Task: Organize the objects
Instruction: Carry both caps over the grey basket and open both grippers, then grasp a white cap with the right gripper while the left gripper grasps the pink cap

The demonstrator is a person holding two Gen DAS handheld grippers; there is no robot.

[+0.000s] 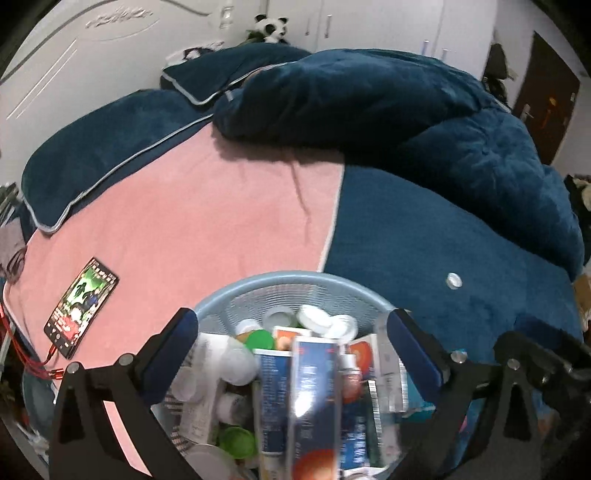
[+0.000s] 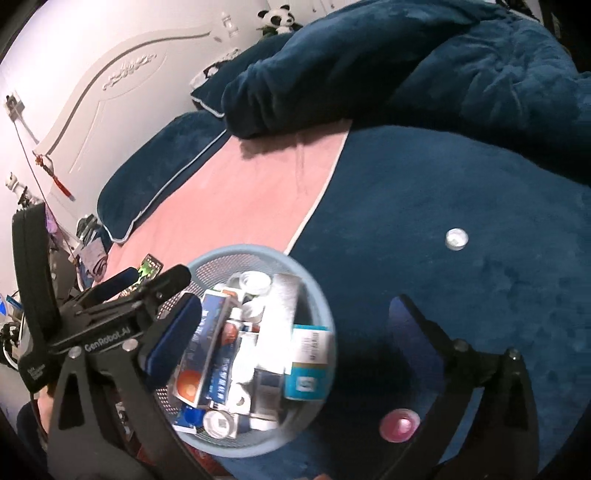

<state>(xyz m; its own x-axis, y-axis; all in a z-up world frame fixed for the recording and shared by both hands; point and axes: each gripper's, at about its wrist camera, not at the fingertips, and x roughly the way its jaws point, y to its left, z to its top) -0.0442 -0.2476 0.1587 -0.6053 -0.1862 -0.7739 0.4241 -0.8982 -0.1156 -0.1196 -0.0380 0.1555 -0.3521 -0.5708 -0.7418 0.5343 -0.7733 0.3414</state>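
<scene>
Left claw (image 1: 291,354) is hanging spread over the crammed basket (image 1: 236,291); right claw (image 2: 291,339), spread, is nearing the pink cap (image 2: 399,425) below-right. The cap could sink into plush bedding.

I count one blue mesh basket (image 2: 314,295) on the bed (image 2: 461,177), heaped too full for an exact tally of its boxes and bottles. Two loose things lie outside it: one small clear cap (image 2: 456,239) and one pink cap (image 2: 399,425). One phone (image 1: 80,308), one panda toy (image 1: 271,28), two dark blue pillows (image 1: 99,158).
</scene>
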